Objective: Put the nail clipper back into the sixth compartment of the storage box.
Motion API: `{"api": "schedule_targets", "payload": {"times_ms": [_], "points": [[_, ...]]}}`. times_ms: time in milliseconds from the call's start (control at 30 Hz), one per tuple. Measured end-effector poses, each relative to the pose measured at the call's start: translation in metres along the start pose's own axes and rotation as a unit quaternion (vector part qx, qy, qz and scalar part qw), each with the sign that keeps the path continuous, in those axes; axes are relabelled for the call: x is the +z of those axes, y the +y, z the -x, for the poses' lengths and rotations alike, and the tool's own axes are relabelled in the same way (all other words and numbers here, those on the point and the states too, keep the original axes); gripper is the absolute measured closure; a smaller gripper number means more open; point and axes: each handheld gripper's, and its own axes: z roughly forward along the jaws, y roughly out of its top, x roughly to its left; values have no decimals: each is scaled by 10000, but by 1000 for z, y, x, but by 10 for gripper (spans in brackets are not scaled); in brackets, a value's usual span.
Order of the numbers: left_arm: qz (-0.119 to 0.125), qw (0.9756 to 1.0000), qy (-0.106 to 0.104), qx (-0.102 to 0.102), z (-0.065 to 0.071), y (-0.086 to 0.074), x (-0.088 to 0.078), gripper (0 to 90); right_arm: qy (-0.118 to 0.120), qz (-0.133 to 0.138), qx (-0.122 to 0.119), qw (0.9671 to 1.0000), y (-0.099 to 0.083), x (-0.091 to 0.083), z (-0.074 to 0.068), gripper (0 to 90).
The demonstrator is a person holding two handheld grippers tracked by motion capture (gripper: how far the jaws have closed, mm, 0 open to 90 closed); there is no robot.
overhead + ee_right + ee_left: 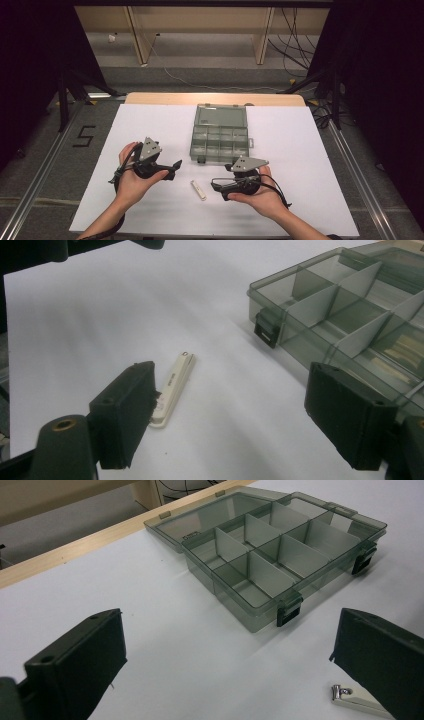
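An open grey see-through compartment box (220,136) lies in the middle of the white sheet, lid folded back flat, its compartments looking empty. A small white nail clipper (198,190) lies on the sheet in front of it. My left gripper (174,169) is held left of the clipper, open, pointing right. My right gripper (216,186) is held just right of the clipper, open, pointing left. In the left gripper view the box (280,555) is ahead and the clipper (352,698) peeks beside the right jaw. In the right gripper view the clipper (172,386) lies by the left jaw, with the box (345,310) at the right.
The white sheet (300,165) covers a wooden table (215,98). Black curtains and stand legs flank both sides. Cables run on the floor beyond the far edge. The box's black latches (288,614) face the near side.
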Motion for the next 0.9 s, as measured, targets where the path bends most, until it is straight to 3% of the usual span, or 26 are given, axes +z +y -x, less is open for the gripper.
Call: {"api": "schedule_targets", "payload": {"times_ms": [500, 900], "points": [[-19, 10000, 20, -64, -2, -1, 1, 2, 186, -160, -78, 9997, 5, 14, -16, 223], [6, 10000, 44, -74, -3, -1, 1, 4, 157, -263, -188, 9994, 12, 33, -26, 272]]}}
